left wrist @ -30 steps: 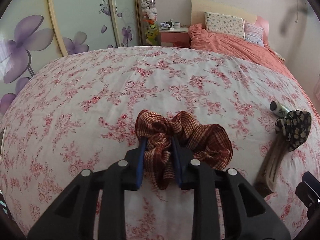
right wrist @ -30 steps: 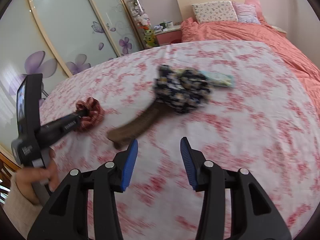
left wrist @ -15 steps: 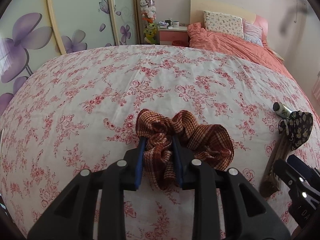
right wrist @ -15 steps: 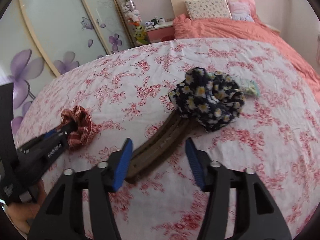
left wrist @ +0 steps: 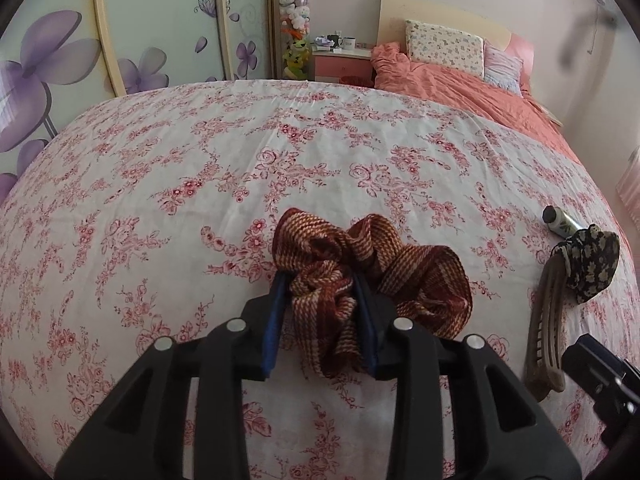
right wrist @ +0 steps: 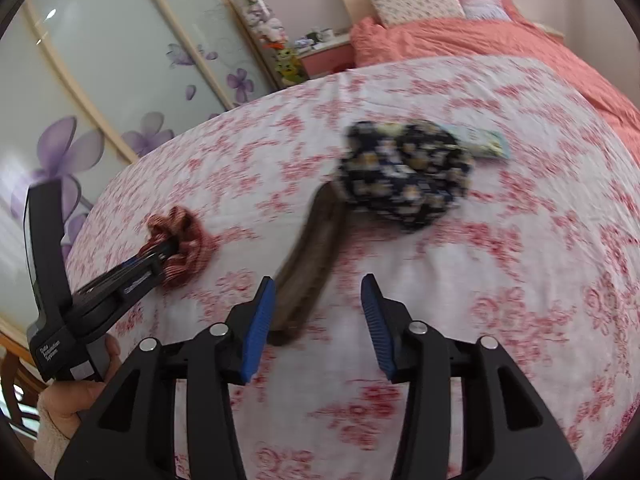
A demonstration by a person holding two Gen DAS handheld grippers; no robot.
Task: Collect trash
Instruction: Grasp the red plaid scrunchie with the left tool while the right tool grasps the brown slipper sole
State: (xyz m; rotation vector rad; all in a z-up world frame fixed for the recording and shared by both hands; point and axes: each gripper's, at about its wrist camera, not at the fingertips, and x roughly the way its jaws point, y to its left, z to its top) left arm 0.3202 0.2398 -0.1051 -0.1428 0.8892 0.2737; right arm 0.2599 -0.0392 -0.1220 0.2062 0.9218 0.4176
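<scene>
My left gripper is shut on a red and tan checked scrunchie that rests on the flowered bedspread; it also shows in the right wrist view. My right gripper is open and empty, just short of the near end of a brown hair clip. A dark floral scrunchie lies over the clip's far end, with a small pale tube behind it. The clip, floral scrunchie and tube show at the right of the left wrist view.
The bed runs back to an orange quilt and pillows. A pink nightstand and a tall toy tube stand at the back. Sliding flower-print doors line the left side.
My right gripper has drawn back slightly and swung; the hair clip now sits just ahead of its jaws instead of between them. My left gripper still holds the checked scrunchie, barely moved.
</scene>
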